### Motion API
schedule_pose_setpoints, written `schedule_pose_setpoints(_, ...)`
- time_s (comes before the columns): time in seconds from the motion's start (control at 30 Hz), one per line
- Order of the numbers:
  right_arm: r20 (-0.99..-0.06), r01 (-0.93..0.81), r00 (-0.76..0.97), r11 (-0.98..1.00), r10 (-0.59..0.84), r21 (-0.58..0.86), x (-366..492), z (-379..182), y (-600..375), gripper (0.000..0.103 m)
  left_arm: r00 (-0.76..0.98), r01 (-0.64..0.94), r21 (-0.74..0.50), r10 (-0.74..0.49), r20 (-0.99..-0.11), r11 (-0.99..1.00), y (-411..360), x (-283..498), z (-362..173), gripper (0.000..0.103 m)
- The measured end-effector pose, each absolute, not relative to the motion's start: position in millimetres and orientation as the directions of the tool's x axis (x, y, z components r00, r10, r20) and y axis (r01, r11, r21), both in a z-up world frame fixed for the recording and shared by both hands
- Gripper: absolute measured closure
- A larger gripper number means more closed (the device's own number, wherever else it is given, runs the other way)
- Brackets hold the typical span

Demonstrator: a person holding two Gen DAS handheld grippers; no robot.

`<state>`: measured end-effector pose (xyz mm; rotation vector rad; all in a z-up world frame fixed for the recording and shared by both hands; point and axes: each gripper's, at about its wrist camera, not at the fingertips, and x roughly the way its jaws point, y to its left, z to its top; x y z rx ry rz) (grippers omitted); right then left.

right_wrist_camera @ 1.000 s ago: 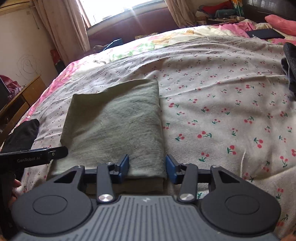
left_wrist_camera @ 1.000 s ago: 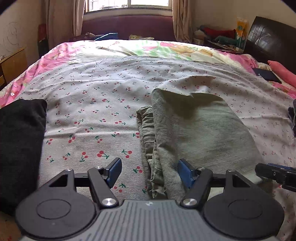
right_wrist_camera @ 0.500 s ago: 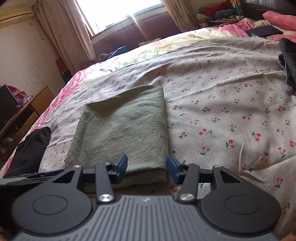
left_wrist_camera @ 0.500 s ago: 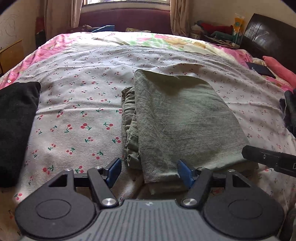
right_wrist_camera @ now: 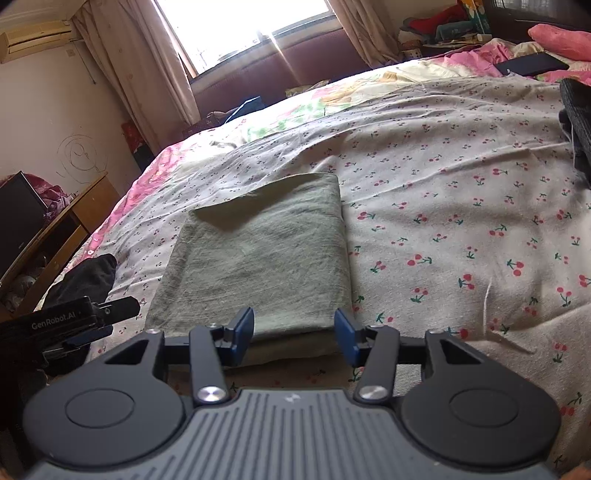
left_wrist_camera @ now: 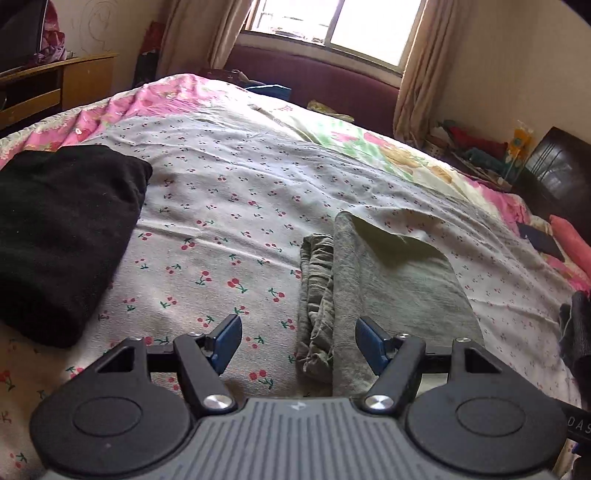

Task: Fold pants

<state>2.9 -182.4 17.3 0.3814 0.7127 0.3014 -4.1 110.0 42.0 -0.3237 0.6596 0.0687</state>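
The grey-green pants (left_wrist_camera: pixel 391 291) lie folded into a flat rectangle on the cherry-print bed sheet (left_wrist_camera: pixel 236 221), with bunched edges on their left side. They also show in the right wrist view (right_wrist_camera: pixel 258 254). My left gripper (left_wrist_camera: pixel 297 341) is open and empty, just short of the pants' near left edge. My right gripper (right_wrist_camera: pixel 293 334) is open and empty at the pants' near right edge. The left gripper also shows in the right wrist view (right_wrist_camera: pixel 92 317), at the left.
A folded black garment (left_wrist_camera: pixel 62 229) lies on the bed to the left. A dark garment (right_wrist_camera: pixel 576 118) lies at the right. A wooden cabinet (right_wrist_camera: pixel 59 236) stands left of the bed. A phone (right_wrist_camera: pixel 532 64) and pink pillow (right_wrist_camera: pixel 557 35) lie far right.
Both grippers have lifted and tilted upward, so more of the room and window shows. The left view has shifted left toward the black garment. The pants lie unmoved.
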Motion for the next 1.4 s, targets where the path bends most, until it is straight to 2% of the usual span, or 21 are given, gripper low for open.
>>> schedule_pose_setpoints(0.13,-0.562,-0.139,0.726,0.886,0.396,0.443,4,17,-186,0.053,0.818,-0.199,-0.271,0.007,-0.575,0.942,123,-16,58,0.022)
schedule_pose_setpoints(0.27,-0.556,-0.155,0.727,0.885,0.404,0.44,10,15,-188,0.053,0.827,-0.211,-0.118,0.113,-0.551,0.97,133,-30,82,0.02)
schedule_pose_setpoints(0.33,-0.561,-0.161,0.719,0.883,0.41,0.44,14,13,-187,0.053,0.825,-0.207,-0.079,0.131,-0.549,0.975,132,-33,86,0.019)
schedule_pose_setpoints(0.5,-0.565,-0.176,0.713,0.885,0.416,0.43,12,12,-183,0.052,0.808,-0.125,-0.094,0.047,-0.587,0.988,105,-26,73,0.018)
schedule_pose_setpoints(0.7,-0.565,-0.161,0.715,0.883,0.412,0.44,11,12,-186,0.051,0.777,-0.012,-0.03,-0.009,-0.63,0.999,60,-21,53,0.017)
schedule_pose_setpoints(0.83,-0.574,-0.159,0.712,0.89,0.404,0.428,12,10,-184,0.05,0.778,0.001,0.011,0.006,-0.629,1.0,50,-19,49,0.014)
schedule_pose_setpoints(1.07,-0.577,-0.152,0.717,0.895,0.392,0.419,4,14,-184,0.05,0.776,-0.009,-0.032,-0.013,-0.63,0.999,55,-16,46,0.007)
schedule_pose_setpoints(1.23,-0.585,-0.16,0.712,0.901,0.389,0.403,0,15,-175,0.049,0.783,0.005,0.0,-0.004,-0.622,1.0,49,-17,44,0.0)
schedule_pose_setpoints(1.4,-0.578,-0.17,0.721,0.906,0.382,0.387,-2,16,-169,0.049,0.789,0.011,0.028,0.009,-0.615,1.0,45,-17,43,0.0)
